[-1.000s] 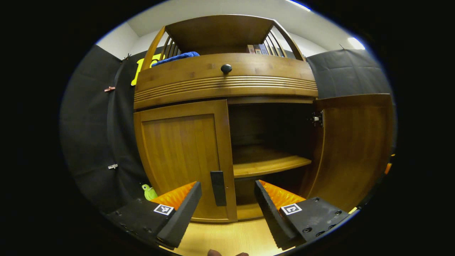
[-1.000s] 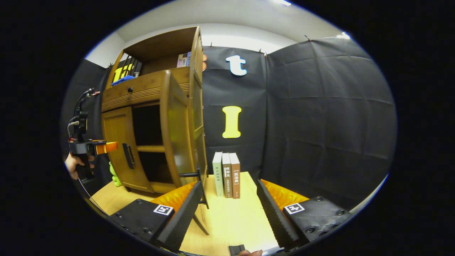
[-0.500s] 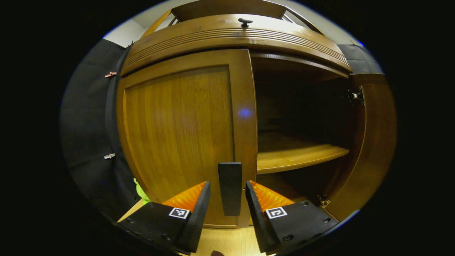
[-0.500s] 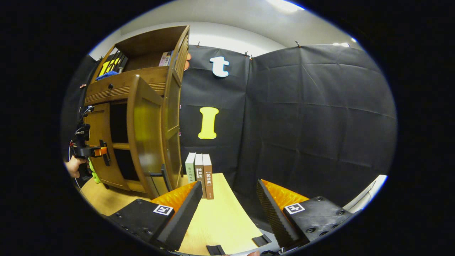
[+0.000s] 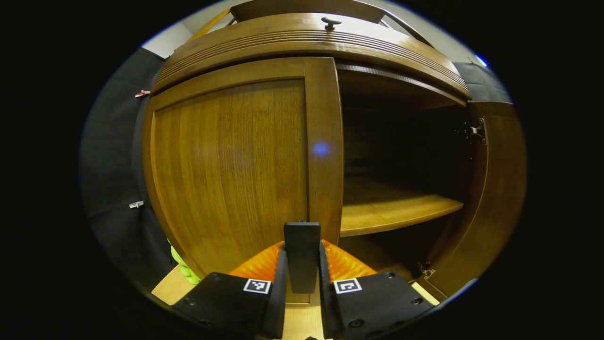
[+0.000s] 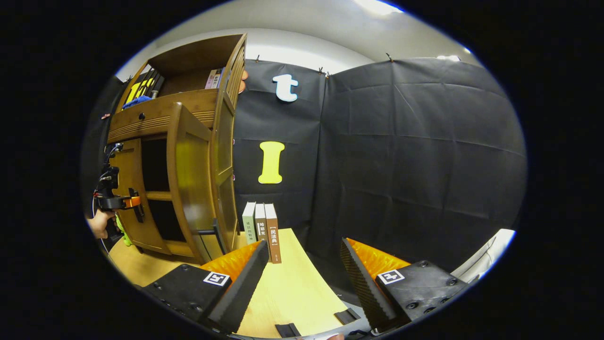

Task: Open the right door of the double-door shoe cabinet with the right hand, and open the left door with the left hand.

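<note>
Right door: the right door of the shoe cabinet stands swung wide, hinge exposed, with the dark interior and its shelf open to view; in the right gripper view the same door juts out from the cabinet front. This half of the task looks done.
Left door: the left door lies flat and closed against the cabinet front, so this half is left to do.
Left door handle: the dark vertical handle sits low on the door's inner edge, just beside the open compartment.
Left hand-held gripper: the left hand-held gripper has its fingers pressed in on both sides of the handle, pinching it. From the right gripper view it shows small at the same handle, held by a hand.
Right hand-held gripper: the right hand-held gripper is spread wide and holds nothing, hovering over the desk, well apart from the cabinet, near a row of three upright books.
Progress: roughly halfway by my reading; the grasp is set, the pull remains.
Next move: likely drawing the handle outward along the door's arc.
</note>
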The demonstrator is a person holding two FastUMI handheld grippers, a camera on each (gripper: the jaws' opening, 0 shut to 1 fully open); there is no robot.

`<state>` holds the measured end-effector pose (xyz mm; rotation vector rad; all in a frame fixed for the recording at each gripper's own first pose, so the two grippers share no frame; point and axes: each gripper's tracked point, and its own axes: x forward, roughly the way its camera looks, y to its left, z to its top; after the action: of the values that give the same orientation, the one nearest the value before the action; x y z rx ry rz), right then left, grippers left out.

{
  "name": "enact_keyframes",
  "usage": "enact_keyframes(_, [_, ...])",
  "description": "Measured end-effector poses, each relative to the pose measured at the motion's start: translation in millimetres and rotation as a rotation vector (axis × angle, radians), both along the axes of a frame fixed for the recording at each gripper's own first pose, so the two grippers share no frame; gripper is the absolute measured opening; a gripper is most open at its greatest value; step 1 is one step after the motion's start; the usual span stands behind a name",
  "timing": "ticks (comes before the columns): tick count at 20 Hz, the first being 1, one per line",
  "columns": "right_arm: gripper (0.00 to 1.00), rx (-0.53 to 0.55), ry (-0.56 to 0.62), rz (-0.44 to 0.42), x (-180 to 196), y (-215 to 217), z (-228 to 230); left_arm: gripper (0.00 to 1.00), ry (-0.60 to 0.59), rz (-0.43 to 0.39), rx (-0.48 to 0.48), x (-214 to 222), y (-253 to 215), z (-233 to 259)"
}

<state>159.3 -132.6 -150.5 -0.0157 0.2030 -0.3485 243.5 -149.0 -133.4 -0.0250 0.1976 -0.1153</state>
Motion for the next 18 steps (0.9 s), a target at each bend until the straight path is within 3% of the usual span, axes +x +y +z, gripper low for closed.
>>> enact_keyframes(9, [0.95, -0.016, -0.054, 0.026, -20.1, 45.9, 21.6, 0.27, 0.023, -0.031, -0.012, -57.4, 19.8, -2.1])
enact_keyframes(18, [0.98, 0.001, -0.079, 0.093, -19.6, 125.5, 27.0, 0.27, 0.011, -0.03, -0.018, -150.0, 92.7, -8.0])
